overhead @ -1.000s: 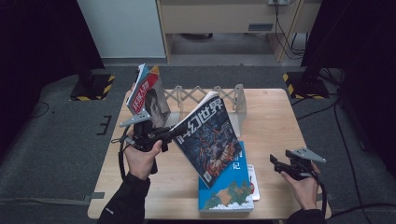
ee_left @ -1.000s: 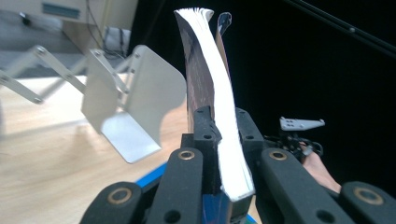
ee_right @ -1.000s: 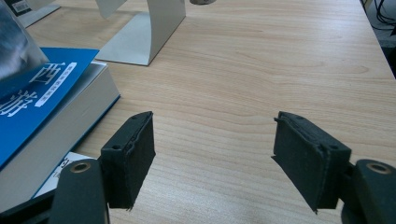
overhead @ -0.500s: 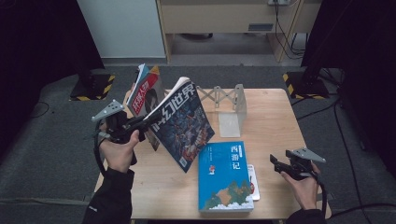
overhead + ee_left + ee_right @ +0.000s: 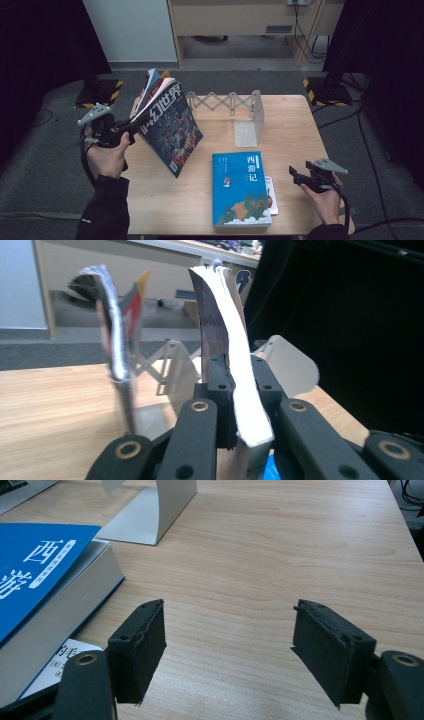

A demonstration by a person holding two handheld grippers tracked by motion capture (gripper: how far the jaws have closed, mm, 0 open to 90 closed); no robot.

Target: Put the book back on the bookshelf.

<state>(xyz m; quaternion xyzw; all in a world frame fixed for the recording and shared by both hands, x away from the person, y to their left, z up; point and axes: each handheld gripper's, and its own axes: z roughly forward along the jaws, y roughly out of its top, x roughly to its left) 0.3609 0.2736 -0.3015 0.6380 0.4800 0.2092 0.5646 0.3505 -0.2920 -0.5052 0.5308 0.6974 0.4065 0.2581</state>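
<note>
The left claw (image 5: 131, 134) is clamped on the edge of a dark-covered magazine with large white characters on its front (image 5: 170, 125), holding it tilted above the left part of the pale wooden tabletop (image 5: 295, 130). In the left gripper view the two black jaws pinch the magazine's curved white page block (image 5: 240, 390) from both sides (the pages bow slightly above the pads). Just behind the held magazine, a few thin red-and-white magazines (image 5: 150, 87) stand at the left end of a grey metal accordion book rack (image 5: 227, 104), whose right end plate (image 5: 256, 112) rises upright near the middle of the tabletop.

A thick blue-covered book with white characters (image 5: 240, 187) lies flat on the front part of the tabletop, on top of a thin white booklet (image 5: 270, 192) that sticks out at its right edge.

The right claw (image 5: 292, 172) rests low near the front right corner, well apart from the magazine; its jaws stand apart with nothing between them, bare wood showing through the gap (image 5: 227, 645).
</note>
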